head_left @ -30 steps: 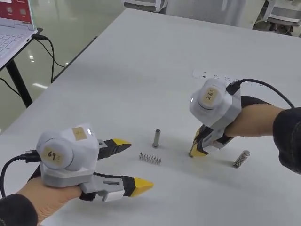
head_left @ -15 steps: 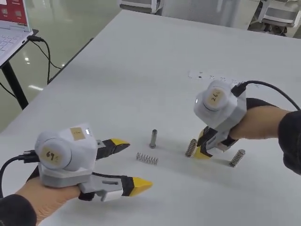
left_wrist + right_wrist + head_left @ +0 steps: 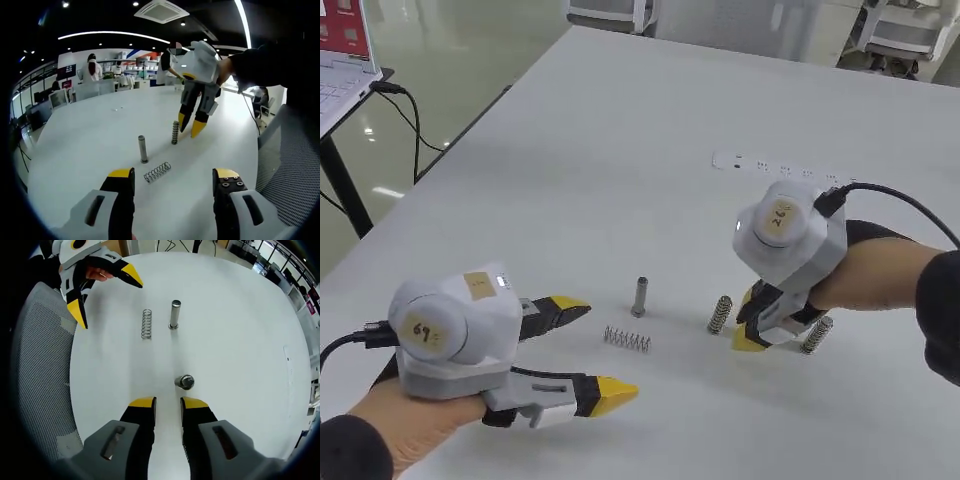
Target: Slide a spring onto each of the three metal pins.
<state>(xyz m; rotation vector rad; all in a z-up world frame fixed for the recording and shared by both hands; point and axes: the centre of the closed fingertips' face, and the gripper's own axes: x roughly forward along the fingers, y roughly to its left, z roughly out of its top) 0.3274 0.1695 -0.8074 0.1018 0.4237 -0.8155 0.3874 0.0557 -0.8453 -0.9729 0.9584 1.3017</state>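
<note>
- The left gripper (image 3: 172, 175) hovers low over the table (image 3: 620, 150) with its jaws spread wide and nothing in them; the gap faces the loose spring (image 3: 626, 339), so the spread looks meant to close across it
- The loose spring lies flat on its side near the bare pin (image 3: 640, 297) and apart from it, between the two grippers; lying flat, it would need lifting and turning on end to go over the pin's top
- The bare pin stands upright with nothing round its shaft, so I judge it the one left to do
- The right gripper (image 3: 168, 402) points down at the table, its jaws a narrow gap apart and holding nothing
- In the right gripper view the sprung pin (image 3: 185, 382) sits just ahead of the tips, free of them, which suits a piece set down and let go
- The sprung pin stands upright beside the bare pin, on the right gripper's side, with its coil round the shaft; I judge it finished
- A second coil (image 3: 815, 335) slants out from behind the right gripper; it is partly hidden, so I cannot tell whether a pin is inside it
- The next move probably calls for the left gripper to pinch the loose spring; a thin coil may roll or flick out of the jaws
</note>
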